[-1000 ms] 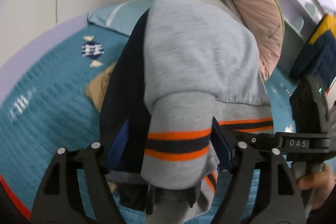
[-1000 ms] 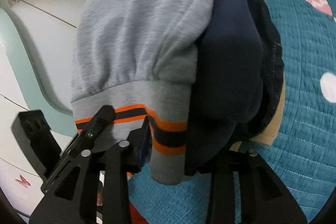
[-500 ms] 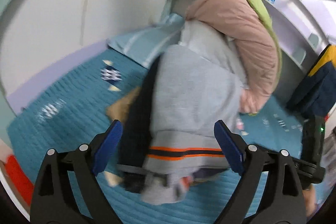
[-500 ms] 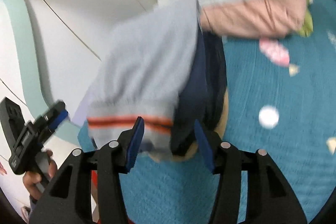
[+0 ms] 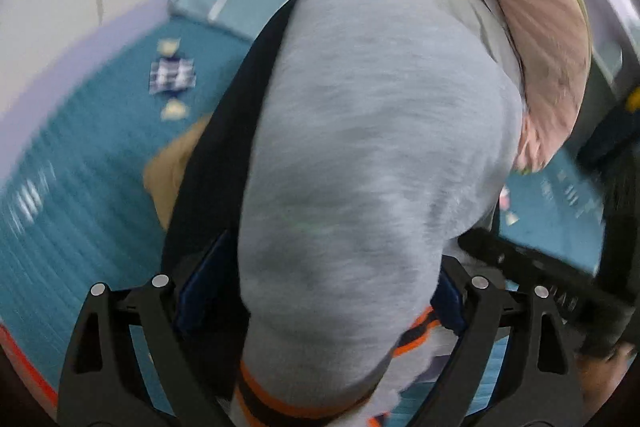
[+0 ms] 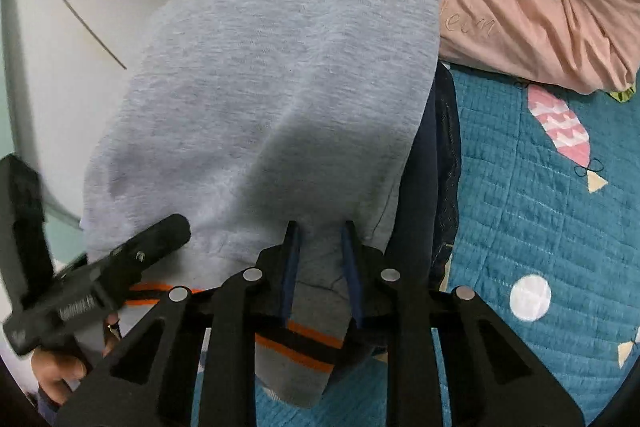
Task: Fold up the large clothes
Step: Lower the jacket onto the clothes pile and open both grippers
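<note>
A grey sweatshirt (image 5: 372,131) with orange and navy striped cuffs lies folded on top of dark navy clothes (image 5: 224,155) on the bed. My left gripper (image 5: 320,291) has its jaws wide apart around the near end of the sweatshirt bundle; the view is blurred. The sweatshirt fills the right wrist view (image 6: 280,99) too. My right gripper (image 6: 318,259) is narrowed onto a fold of grey fabric near the striped cuff (image 6: 296,343). The left gripper's body (image 6: 100,279) shows at the left of that view.
The bed has a teal quilted cover (image 6: 532,227) with fish and dot patterns. A pink duvet (image 6: 540,15) lies bunched behind the clothes. A tan garment (image 5: 176,163) sticks out under the navy pile. White walls stand to the left.
Both grippers were open and pulled back half a second ago. Now both have moved in close to the sweatshirt again, and the right jaws have narrowed on its fabric.
</note>
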